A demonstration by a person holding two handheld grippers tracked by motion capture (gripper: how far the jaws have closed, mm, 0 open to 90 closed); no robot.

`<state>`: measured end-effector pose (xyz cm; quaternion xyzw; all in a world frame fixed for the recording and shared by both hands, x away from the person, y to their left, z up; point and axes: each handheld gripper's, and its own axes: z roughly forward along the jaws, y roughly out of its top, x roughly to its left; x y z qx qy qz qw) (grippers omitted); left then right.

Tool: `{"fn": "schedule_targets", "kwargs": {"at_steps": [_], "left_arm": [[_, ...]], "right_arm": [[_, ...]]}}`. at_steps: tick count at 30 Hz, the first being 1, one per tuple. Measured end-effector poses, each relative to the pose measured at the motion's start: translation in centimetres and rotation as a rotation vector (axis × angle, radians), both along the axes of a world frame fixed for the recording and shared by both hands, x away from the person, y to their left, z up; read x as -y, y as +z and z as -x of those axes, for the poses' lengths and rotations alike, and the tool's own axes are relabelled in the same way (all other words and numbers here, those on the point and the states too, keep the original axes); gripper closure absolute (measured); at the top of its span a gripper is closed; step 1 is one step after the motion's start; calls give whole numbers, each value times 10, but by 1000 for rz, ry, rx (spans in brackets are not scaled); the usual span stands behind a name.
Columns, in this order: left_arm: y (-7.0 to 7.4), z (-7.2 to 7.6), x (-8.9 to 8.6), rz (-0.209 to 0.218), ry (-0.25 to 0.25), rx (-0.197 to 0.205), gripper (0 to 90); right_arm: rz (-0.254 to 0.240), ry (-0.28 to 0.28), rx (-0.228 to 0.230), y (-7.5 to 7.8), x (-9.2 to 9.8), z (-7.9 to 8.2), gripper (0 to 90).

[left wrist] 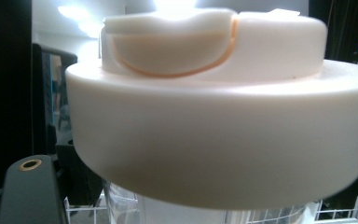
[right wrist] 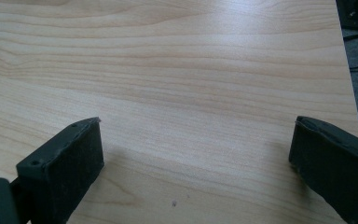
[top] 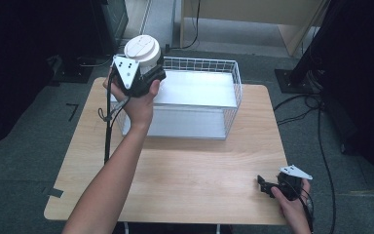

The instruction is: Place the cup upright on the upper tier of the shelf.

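Note:
A clear cup with a thick white lid (top: 142, 48) hangs in the air over the left end of a white wire basket (top: 234, 92). My left gripper (top: 152, 70) is shut on the cup just under the lid, with the hand behind it. In the left gripper view the lid (left wrist: 223, 140) looms very close, and the clear cup wall (left wrist: 126, 207) and basket wires show beneath it. My right gripper (top: 264, 183) rests low at the table's front right corner. Its jaws stand wide open over bare wood in the right gripper view (right wrist: 196, 158), nothing between them.
The basket stands at the back middle of the wooden table (top: 190, 175) with a white sheet inside. Dark equipment stands off the left and right sides. Black cables (top: 321, 146) trail on the grey floor at the right. Pale wooden furniture (top: 253, 14) is behind.

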<state>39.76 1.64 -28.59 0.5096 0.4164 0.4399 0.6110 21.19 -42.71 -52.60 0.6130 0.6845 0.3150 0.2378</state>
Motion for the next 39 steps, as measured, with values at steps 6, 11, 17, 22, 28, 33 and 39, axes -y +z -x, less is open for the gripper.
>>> {"fn": "schedule_targets", "kwargs": {"at_steps": [6, 11, 17, 22, 28, 33, 39], "left_arm": [[1, -16, 2, -27, 9, -44, 155], [-4, -22, 1, -21, 1, -55, 155], [-6, -31, 0, -29, -1, -50, 155], [-6, -34, 4, -73, -37, -52, 154], [-8, -39, 3, -60, -43, -39, 144], [-7, -41, 5, -77, 14, -50, 136], [-7, -39, 5, -76, -3, -54, 124]], "right_arm": [[-6, 2, 0, 0, 1, 0, 26], [-2, 0, -1, 0, 0, 0, 27], [3, -1, 1, 0, 0, 0, 29], [3, -2, 1, 0, 0, 0, 29], [8, 0, 0, 0, -1, 0, 30], [6, -2, 1, 0, -1, 0, 31], [5, -3, 1, 0, -1, 0, 31]]}}
